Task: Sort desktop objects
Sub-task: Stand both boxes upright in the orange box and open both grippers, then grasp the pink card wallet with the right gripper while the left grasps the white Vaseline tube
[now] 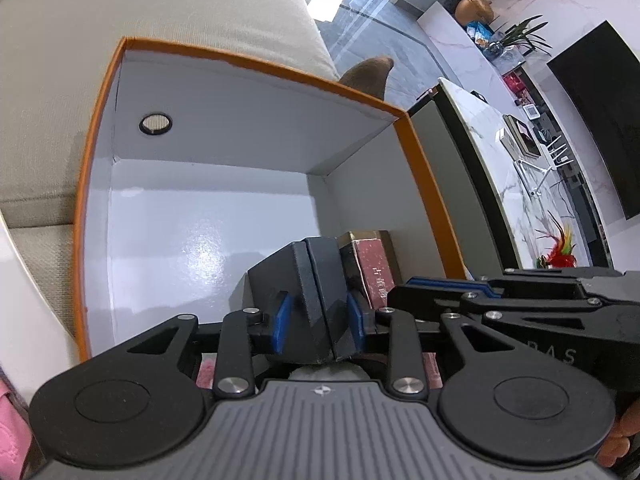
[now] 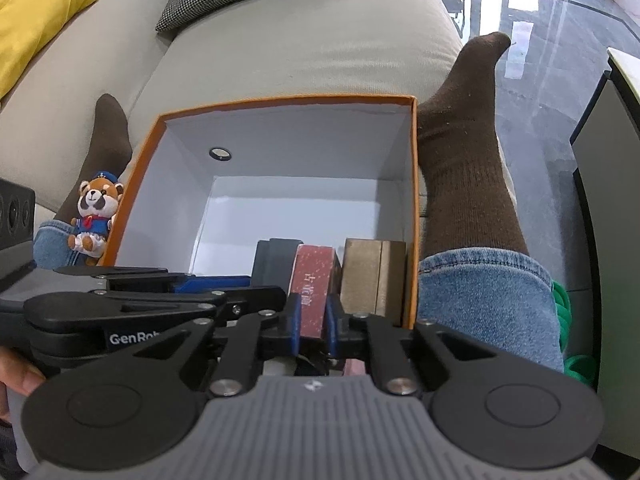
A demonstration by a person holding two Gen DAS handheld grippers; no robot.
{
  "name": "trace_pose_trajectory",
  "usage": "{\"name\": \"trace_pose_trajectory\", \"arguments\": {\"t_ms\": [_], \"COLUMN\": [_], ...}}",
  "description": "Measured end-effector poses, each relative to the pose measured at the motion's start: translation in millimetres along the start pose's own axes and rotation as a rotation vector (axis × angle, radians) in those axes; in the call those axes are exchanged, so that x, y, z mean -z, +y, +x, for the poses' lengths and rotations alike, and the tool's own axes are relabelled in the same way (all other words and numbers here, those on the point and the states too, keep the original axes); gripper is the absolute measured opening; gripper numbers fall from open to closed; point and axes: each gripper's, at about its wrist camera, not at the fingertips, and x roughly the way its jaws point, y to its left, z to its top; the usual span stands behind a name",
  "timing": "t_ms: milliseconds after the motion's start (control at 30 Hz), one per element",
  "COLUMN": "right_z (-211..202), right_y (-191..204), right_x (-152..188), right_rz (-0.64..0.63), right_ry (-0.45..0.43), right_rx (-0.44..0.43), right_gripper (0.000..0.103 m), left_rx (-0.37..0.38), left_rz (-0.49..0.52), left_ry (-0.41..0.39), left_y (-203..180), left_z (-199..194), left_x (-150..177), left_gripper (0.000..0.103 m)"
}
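Boxes stand upright side by side: left tongs (image 1: 318, 320) clamp the black box (image 1: 304, 280), right tongs (image 2: 314, 320) clamp the red box (image 2: 314, 284) just beside it.

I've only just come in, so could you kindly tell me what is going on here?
A person sitting on a sofa is sorting small boxes into an orange cardboard box. The left hand-held gripper is clamped on a black box, and the right hand-held gripper is clamped on a red box. Both stand inside, beside a brown box. A plush toy sits outside.
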Motion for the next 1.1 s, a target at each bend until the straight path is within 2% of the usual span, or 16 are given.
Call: {"name": "trace_pose_trajectory", "arguments": {"t_ms": [133,333,533,667,800,867,1100], "right_z": [-10,-28,-45,-48,-46,-44,-31], "right_y": [5,27,59,87,116,132,192], "right_x": [2,11,21,25,29,30,36], "right_rz": [-0.026,-0.103,-0.183,-0.241,-0.290,-0.317,-0.415], "right_ry": [-0.033,-0.099,-0.188,-0.217,-0.214,-0.204,-0.175], "right_rx": [0.025,0.013,-0.014,-0.033,-0.081,-0.112,-0.157], "right_gripper": [0.016,0.018,0.020,0.026,0.027,0.032,0.033], "left_rx": [-0.038,-0.099,-0.140,-0.204,-0.291,-0.330,-0.432], "left_rz": [0.045,0.100,0.132,0.130,0.113,0.098,0.032], "left_ry": [-0.061,-0.162,-0.206,-0.227,-0.256,-0.268,-0.280], "left_y": [-11,-21,-12,1,18,30,79], "left_z": [-20,-62,-110,-141,-174,-191,-245], "left_x": [6,23,37,45,54,60,82], "left_gripper": [0.034,0.034,0.034,0.034,0.034,0.034,0.034]}}
